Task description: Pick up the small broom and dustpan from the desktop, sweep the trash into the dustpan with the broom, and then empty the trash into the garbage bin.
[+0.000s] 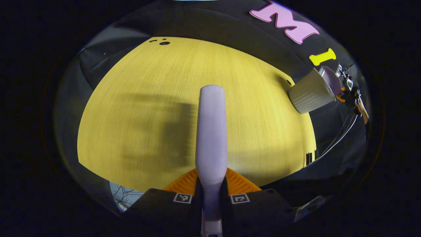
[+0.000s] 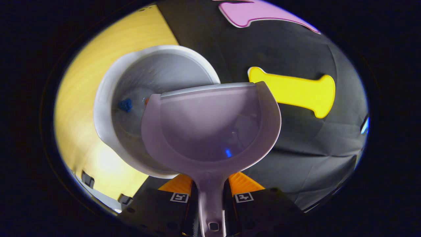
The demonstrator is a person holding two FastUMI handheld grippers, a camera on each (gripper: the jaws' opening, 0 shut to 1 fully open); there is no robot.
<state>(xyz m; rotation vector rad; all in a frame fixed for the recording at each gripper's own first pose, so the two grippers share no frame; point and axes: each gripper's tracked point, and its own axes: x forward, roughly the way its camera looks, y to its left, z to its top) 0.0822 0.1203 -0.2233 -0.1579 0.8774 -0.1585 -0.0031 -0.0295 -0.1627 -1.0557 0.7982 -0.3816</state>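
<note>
Gripping the broom (image 1: 211, 138) by its pale handle at bottom centre of the left gripper view, left gripper (image 1: 211, 194) with both fingers pressed on its sides, handle running up over the yellow desktop (image 1: 138, 98). At upper right of that view, garbage bin (image 1: 309, 93) tipped on the table edge, dustpan (image 1: 330, 79) at its mouth beside the far gripper.

Clamping the dustpan's (image 2: 210, 128) stem at bottom centre of the right gripper view, right gripper (image 2: 210, 197) closed on it, scoop held over the bin's (image 2: 105, 108) open rim. Inside the bin, left of centre, a blue scrap (image 2: 125, 105).
</note>
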